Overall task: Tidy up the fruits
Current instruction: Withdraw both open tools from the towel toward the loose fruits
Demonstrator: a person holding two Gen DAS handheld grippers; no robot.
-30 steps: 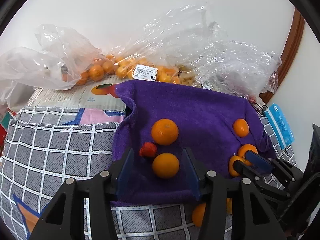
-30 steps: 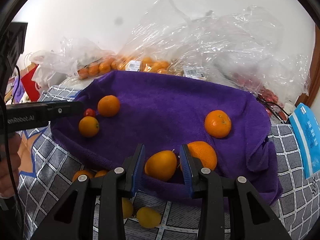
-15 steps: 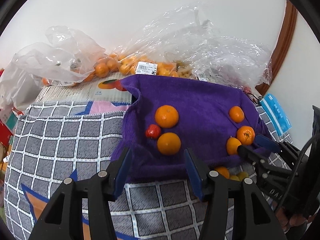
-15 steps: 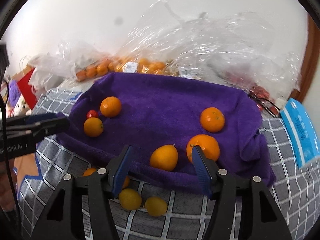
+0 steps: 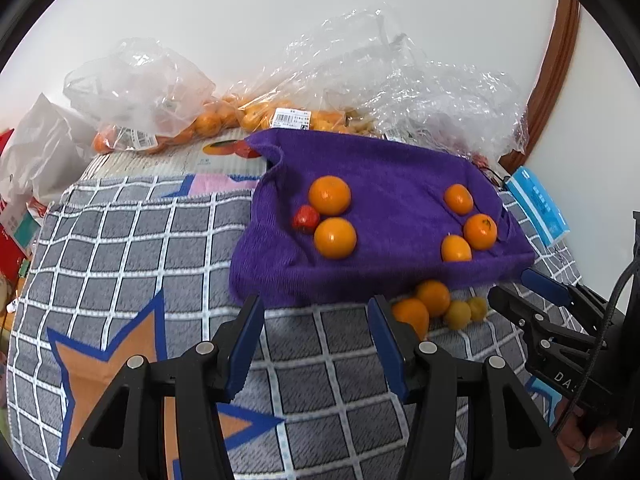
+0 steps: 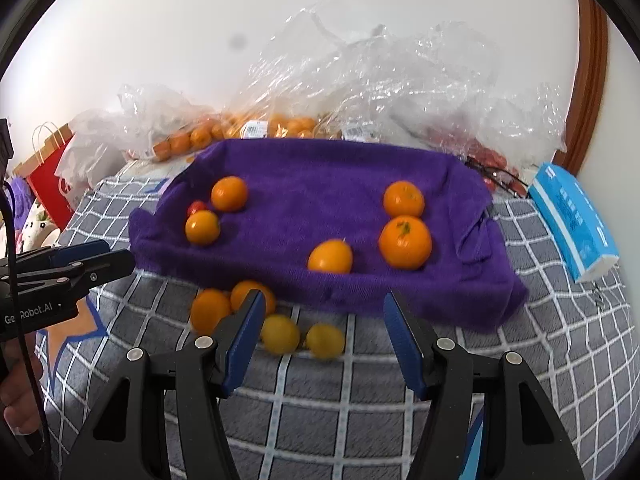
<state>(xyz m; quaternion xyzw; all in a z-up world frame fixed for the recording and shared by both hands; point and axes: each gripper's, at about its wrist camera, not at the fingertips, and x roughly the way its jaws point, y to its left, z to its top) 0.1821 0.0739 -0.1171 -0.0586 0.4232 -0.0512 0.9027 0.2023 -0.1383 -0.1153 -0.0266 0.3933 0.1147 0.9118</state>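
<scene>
Both grippers, left (image 5: 316,322) and right (image 6: 324,320), fingers spread wide, empty. Oranges (image 6: 405,242) on purple towel (image 6: 320,176): probably round, firm, roll-prone; grip across middle.

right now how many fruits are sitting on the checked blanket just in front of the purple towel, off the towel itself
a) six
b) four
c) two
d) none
b: the right wrist view shows two orange fruits and two smaller yellow fruits clustered on the checked blanket below the front edge of the purple towel; the other loose fruits lie on the towel.
</scene>
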